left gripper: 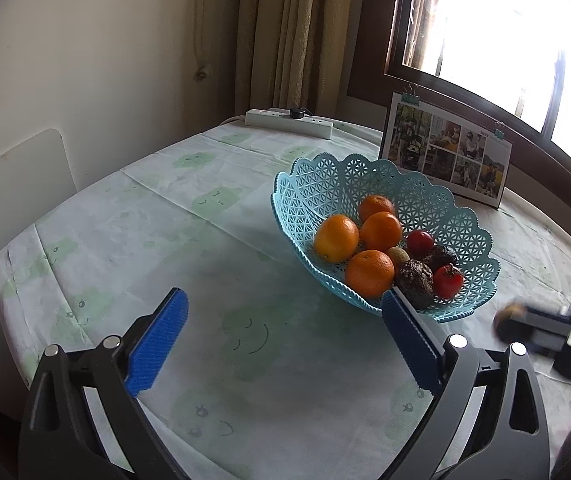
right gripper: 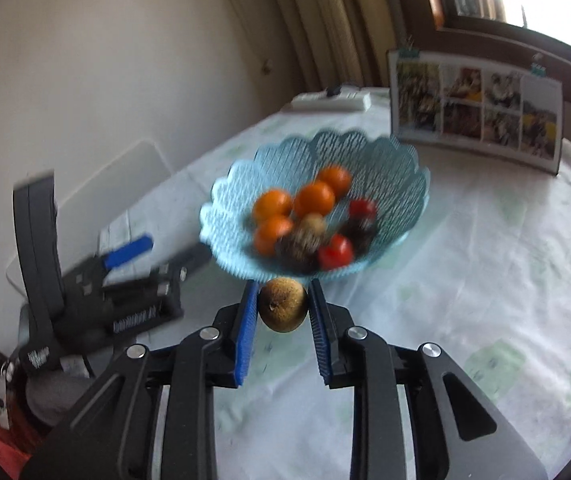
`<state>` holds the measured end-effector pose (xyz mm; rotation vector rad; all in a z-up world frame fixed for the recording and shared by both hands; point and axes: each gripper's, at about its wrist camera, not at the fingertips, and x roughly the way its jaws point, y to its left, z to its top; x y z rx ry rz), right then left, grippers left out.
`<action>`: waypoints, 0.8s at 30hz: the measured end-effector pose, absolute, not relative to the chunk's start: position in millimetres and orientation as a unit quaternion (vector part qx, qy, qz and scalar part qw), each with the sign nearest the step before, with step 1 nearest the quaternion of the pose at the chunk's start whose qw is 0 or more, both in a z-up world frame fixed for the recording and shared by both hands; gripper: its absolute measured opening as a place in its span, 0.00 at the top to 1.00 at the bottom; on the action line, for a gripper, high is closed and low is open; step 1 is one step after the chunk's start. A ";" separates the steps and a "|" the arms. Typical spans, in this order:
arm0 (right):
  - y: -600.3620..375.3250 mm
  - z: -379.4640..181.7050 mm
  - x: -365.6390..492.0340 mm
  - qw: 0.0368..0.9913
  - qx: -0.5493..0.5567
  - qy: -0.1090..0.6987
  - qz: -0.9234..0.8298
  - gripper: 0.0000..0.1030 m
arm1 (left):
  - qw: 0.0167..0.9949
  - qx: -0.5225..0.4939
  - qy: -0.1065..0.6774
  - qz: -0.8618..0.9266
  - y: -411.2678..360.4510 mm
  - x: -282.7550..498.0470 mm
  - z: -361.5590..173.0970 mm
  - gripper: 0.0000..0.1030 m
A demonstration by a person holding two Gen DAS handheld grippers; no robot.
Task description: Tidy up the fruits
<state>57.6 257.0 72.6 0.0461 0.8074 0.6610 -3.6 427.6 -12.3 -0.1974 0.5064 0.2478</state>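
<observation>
Blue-padded fingers of the right hand-held gripper (right gripper: 282,306) are sitting closest to the right camera, pinching a small brown kiwi (right gripper: 283,305) between them. The kiwi is hanging in the air just in front of the near rim of a light blue lattice basket (right gripper: 399,168), which is resting on the surface (right gripper: 485,280) under a pale cloth printed with green cartoon faces.

Inside the basket, four oranges (left gripper: 369,273) are lying toward the left side, two red tomato-like fruits (left gripper: 448,281) toward the right, with two dark wrinkled fruits (left gripper: 416,282) and another small kiwi (left gripper: 398,257) nestling between them.

From the left camera, the left hand-held gripper (left gripper: 283,328) is hovering above bare cloth with its fingers spread wide and nothing between them. Its right finger is overlapping the basket's near edge in this view, hiding a little of the rim. At the far right of that view, the right hand-held gripper is appearing blurred, with the kiwi at its tip.

Behind the basket, a photo calendar (left gripper: 447,151) with binder clips on top is standing upright near the window (left gripper: 505,32). A white power strip (left gripper: 289,122) is lying at the far edge of the surface, beside a beige curtain (left gripper: 297,32). A white chair back (left gripper: 17,176) is showing to the left against the wall.
</observation>
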 end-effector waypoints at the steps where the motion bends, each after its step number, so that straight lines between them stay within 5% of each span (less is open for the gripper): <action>1: 255.7 75.8 62.9 0.872 0.024 0.379 0.308 0.75 | 0.956 -0.097 0.250 0.121 426.5 -3.6 -12.1 0.04; 17: 238.0 65.4 110.4 0.892 0.046 0.376 0.245 0.70 | 0.956 -0.085 0.256 0.118 416.7 -3.1 -11.1 0.03; 21: 228.0 62.0 98.5 0.894 0.052 0.374 0.239 0.45 | 0.956 -0.079 0.257 0.118 412.7 -2.8 -9.4 0.03; 24: 224.6 58.4 91.7 0.893 0.048 0.379 0.238 0.39 | 0.956 -0.072 0.257 0.119 407.6 -3.7 -7.9 0.03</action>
